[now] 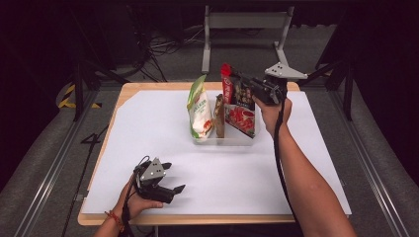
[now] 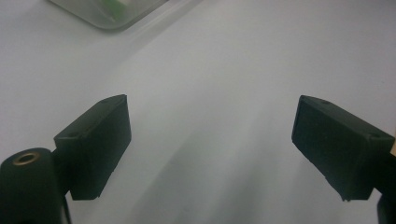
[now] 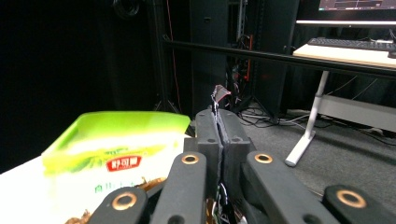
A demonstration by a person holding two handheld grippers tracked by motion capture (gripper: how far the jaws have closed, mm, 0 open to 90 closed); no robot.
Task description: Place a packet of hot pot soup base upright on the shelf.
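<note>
Down at the near left of the table (image 1: 148,123), the left gripper (image 1: 170,177) rests low over the white sheet, jaws spread wide with nothing between them; its own view shows bare paper beyond the two pads and a corner of the clear bin (image 2: 109,16) far off at the top. It looks parked, well apart from the action.

Moving right to the middle, the bin (image 1: 232,139) holds a green-and-white bag (image 1: 199,111) standing upright, then a thin brown pack (image 1: 219,116) just beside it.

Right again, and here is the live one: the red pouch (image 1: 237,106), upright, long axis vertical, its lower end down in the bin's right part. The right gripper (image 1: 244,84) comes in from the right, level, jaws pressed together on the pouch's upper edge; the right gripper view shows the pads (image 3: 208,133) pinching a sliver of pouch edge (image 3: 219,93), with the green bag (image 3: 116,149) to the left.

So the pouch hangs straight below the clamp, bin directly beneath. My read: the coming move is a straight drop and release, all on the right hand.
</note>
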